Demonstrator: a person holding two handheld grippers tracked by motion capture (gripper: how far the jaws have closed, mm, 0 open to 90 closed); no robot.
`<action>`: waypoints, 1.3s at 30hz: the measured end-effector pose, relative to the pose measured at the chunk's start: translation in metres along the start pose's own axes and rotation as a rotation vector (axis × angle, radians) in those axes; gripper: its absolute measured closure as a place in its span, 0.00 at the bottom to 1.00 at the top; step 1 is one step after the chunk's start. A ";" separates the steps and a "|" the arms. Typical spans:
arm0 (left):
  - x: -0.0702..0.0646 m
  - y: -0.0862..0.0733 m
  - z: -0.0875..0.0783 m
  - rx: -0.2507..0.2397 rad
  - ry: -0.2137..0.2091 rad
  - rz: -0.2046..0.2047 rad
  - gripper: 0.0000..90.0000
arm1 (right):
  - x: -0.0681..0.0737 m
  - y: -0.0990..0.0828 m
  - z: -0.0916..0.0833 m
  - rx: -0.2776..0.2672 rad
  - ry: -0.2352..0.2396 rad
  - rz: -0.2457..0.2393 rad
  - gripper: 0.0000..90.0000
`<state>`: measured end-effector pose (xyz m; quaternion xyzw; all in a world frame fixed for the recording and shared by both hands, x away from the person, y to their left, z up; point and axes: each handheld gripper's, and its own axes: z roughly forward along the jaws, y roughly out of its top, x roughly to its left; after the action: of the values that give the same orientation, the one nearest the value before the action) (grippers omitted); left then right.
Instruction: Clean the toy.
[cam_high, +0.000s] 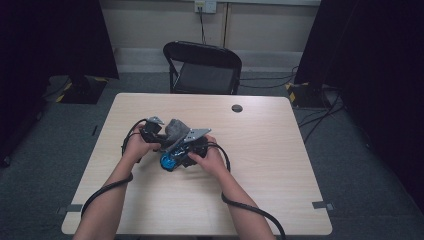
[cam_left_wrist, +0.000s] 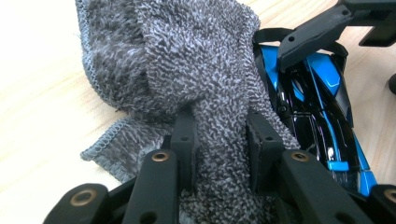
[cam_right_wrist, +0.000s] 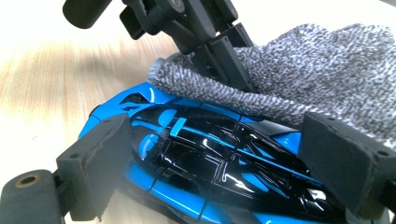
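Note:
A blue and black toy car (cam_high: 167, 161) is held just over the wooden table (cam_high: 270, 170), between the pads of my right gripper (cam_high: 175, 157), which press on its two sides. In the right gripper view the car (cam_right_wrist: 210, 158) lies lengthwise between the pads. A grey terry cloth (cam_high: 176, 127) is bunched on the car's far part. My left gripper (cam_left_wrist: 218, 126) is shut on a fold of that cloth (cam_left_wrist: 187, 56), with the car (cam_left_wrist: 322, 102) right beside it. The left gripper's fingers (cam_right_wrist: 222, 58) pinch the cloth (cam_right_wrist: 327, 79) above the car.
A black folding chair (cam_high: 202, 67) stands behind the table's far edge. A small dark round cap (cam_high: 237, 108) sits in the tabletop near that edge. Cables trail from both grippers along the forearms. Black curtains hang at both sides.

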<state>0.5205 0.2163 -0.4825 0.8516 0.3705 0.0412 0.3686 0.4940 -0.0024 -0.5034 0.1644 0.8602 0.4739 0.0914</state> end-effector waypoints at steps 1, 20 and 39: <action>0.000 0.000 0.000 -0.002 0.002 -0.002 0.76 | 0.000 0.000 0.000 0.000 0.000 0.000 0.11; 0.000 -0.015 -0.015 0.006 0.004 -0.015 0.77 | 0.000 0.000 0.000 0.000 0.000 0.000 0.11; -0.001 -0.031 -0.029 0.000 0.002 -0.025 0.77 | 0.000 0.000 0.000 0.000 -0.001 -0.001 0.11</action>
<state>0.4915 0.2473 -0.4820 0.8468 0.3814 0.0374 0.3689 0.4939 -0.0024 -0.5034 0.1641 0.8603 0.4739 0.0919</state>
